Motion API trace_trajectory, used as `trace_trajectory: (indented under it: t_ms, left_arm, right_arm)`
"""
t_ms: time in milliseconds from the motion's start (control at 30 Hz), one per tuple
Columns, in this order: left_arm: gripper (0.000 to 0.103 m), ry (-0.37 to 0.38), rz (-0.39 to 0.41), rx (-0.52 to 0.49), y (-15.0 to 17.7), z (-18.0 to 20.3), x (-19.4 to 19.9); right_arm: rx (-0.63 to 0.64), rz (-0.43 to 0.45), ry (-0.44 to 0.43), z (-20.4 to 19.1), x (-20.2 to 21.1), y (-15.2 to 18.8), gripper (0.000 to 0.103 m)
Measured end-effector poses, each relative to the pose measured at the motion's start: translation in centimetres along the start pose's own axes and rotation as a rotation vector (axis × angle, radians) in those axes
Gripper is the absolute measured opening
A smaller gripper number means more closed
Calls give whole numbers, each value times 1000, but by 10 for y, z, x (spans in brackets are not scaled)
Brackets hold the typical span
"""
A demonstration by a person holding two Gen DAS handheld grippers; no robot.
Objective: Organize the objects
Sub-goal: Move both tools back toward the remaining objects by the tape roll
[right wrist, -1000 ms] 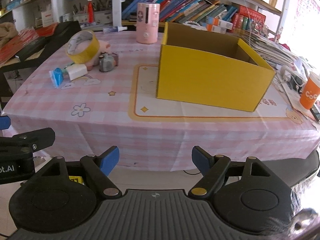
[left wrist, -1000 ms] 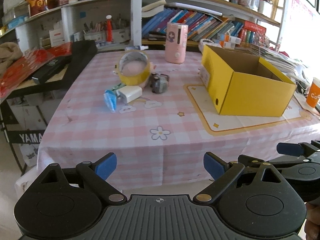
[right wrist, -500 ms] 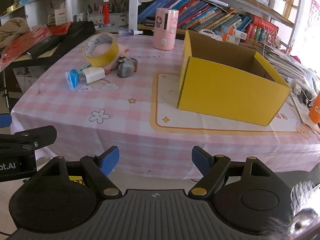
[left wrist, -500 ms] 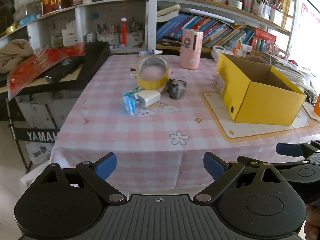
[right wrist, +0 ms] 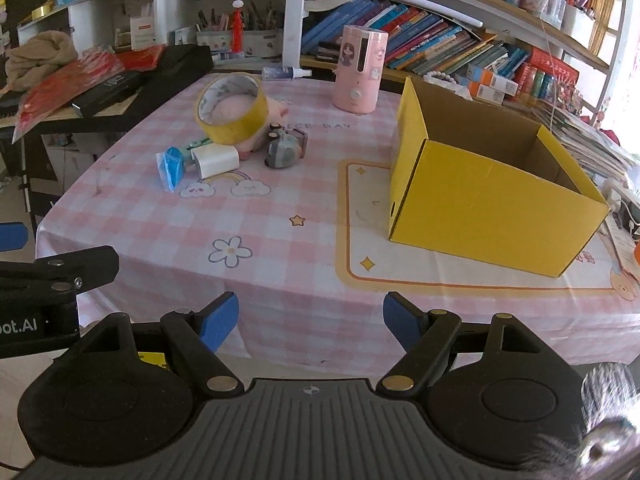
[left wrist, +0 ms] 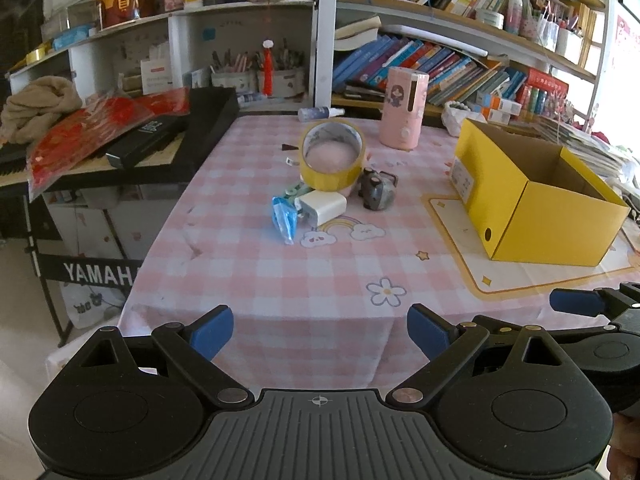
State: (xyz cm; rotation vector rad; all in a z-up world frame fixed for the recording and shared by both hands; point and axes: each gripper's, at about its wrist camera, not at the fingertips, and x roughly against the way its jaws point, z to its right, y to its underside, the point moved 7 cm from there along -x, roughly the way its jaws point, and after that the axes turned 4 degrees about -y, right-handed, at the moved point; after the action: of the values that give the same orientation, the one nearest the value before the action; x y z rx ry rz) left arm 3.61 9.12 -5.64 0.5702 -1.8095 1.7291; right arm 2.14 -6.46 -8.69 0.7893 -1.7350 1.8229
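A loose cluster waits toward the far left of the pink checked worktop (left wrist: 304, 280): a roll of yellow packing tape (left wrist: 333, 156) propped on edge against a soft pink toy, a small grey toy camera (left wrist: 376, 189) just right of it, a white plug-in charger block (left wrist: 322, 208) and a crumpled blue plastic packet (left wrist: 283, 220) touching on the near side. They look gathered for sorting, and the open yellow cardboard box (right wrist: 492, 184) standing empty on the right is the likely place for them. A pink cylindrical humidifier (right wrist: 360, 74) stands upright farther back, between cluster and box.

Both tools hang off the worktop's near edge, well short of everything. The left tool (left wrist: 320, 330) is spread wide and empty, lined up roughly below the cluster; the right tool (right wrist: 310, 322) is likewise agape, holding nothing, nearer the box.
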Motion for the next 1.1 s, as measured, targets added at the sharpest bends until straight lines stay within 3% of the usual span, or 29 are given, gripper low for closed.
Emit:
trace_trajectory:
  t_ms: [267,533,833,1100]
  left_arm:
    - [96,-15,-3,3,-11,-3,-16]
    - [95,-20,45,24,-39,-6,-37]
    - [95,-68,43,65,-68,-12,-71]
    - [94,-95,12,85,-81,-15,-98]
  right_arm:
    - [-3,-4,-24,2,-20,-14,76]
    - [11,18,-57,3,-46,-45,73]
    - [50,62,-93,8,-77,-87,73]
    - [73,39,-126,12,-109,-108,72]
